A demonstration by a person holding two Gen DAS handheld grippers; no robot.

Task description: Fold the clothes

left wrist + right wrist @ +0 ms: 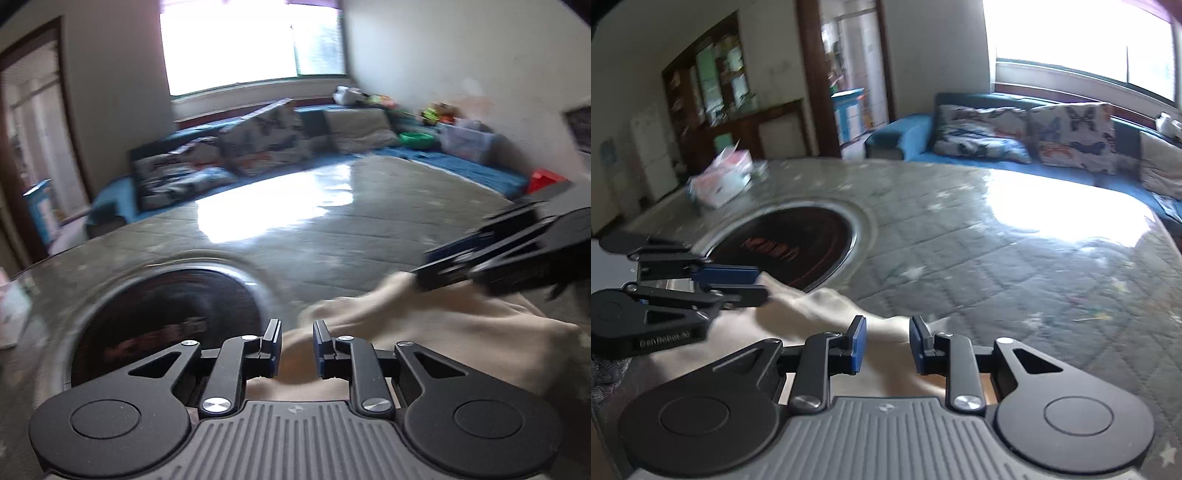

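- Step: starting a fold; cream cloth (424, 332) lies bunched on the bench (332, 236).
- Left hand-held gripper (295, 347) and right hand-held gripper (886, 345): both part-open, empty, over the cloth.
- Next, I judge: close on an edge.

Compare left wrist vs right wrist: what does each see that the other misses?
Left wrist only: green bowl, red object and clutter along the right wall.

Right wrist only: wooden shelf cabinet and a pink-white package at the table's far corner.

Both: cream garment on the quilt-patterned table, round dark inset plate, blue sofa with butterfly cushions, bright window. Each shows its own gripper, left gripper and right gripper, with fingers apart over the cloth, plus the other one beside it.
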